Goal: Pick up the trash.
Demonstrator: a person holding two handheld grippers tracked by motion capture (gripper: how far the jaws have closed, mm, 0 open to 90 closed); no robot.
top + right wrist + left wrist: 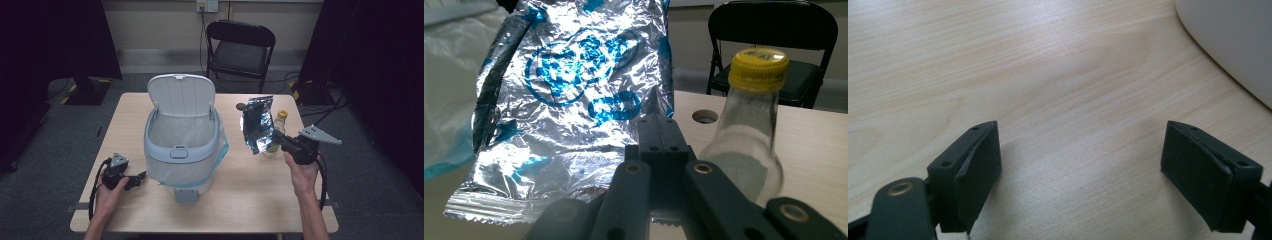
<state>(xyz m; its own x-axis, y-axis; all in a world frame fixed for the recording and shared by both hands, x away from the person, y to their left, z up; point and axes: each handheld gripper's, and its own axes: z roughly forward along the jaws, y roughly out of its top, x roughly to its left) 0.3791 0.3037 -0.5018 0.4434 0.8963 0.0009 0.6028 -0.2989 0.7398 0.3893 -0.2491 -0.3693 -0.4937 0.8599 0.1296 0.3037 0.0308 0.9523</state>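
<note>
A white bin [182,134] stands mid-table with its lid up and a clear liner inside. My right gripper [278,138] is shut on a crinkled silver foil wrapper [256,124], held up off the table to the right of the bin. In the right gripper view the jaws are pressed together on the wrapper's [574,95] edge. A clear glass bottle with a yellow cap [278,129] stands just behind the wrapper, also close by [751,135]. My left gripper [135,180] rests on the table left of the bin, open, with bare wood between its fingers [970,172].
The bin's white wall [1233,45] curves close by at the right of the left gripper view. A black folding chair [240,47] stands beyond the table's far edge. A round hole [704,116] is in the tabletop behind the bottle.
</note>
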